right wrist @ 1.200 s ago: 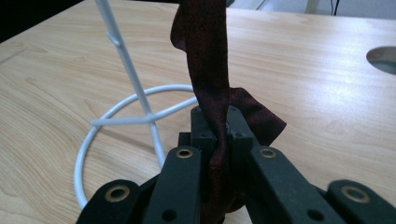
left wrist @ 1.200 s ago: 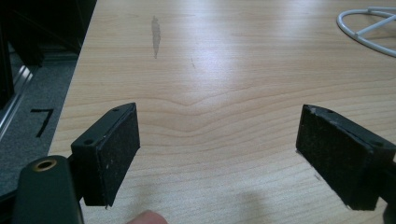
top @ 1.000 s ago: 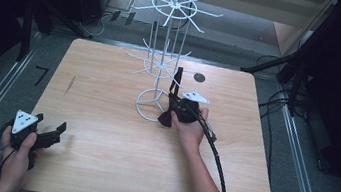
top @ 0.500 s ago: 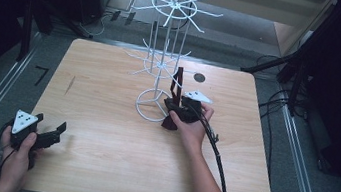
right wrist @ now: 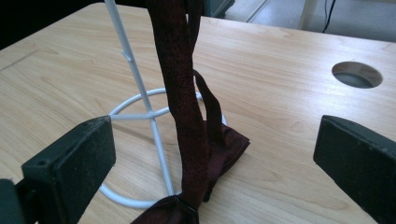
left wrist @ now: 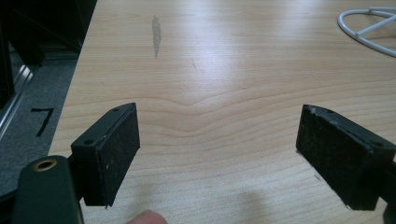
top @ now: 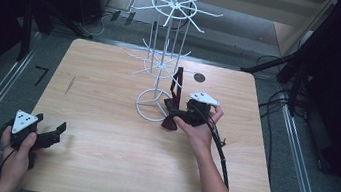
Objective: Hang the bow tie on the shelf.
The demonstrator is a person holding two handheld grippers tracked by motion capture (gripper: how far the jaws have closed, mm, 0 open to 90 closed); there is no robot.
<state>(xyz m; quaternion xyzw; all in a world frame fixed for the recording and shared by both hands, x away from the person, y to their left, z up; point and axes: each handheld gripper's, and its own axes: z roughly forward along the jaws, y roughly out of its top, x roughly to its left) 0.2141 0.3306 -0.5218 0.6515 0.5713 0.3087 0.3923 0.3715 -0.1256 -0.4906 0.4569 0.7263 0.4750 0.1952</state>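
Right gripper [top: 172,110] just let go of dark red bow tie [right wrist: 187,135] at white wire rack [top: 162,64].

Right jaws have just been opening, now wide apart, strap between them untouched. Tie's strap hangs from a lower rack arm, bow lying on table [top: 98,166] by rack's ring base [right wrist: 135,112]. Left gripper [left wrist: 219,154] at near left table corner, jaws apart, nothing held.

we see right claw [top: 174,110] open beside dark red strap [top: 175,89] | strap hangs on white wire rack [top: 162,69] | left claw [top: 52,132] at bench [top: 98,166] corner
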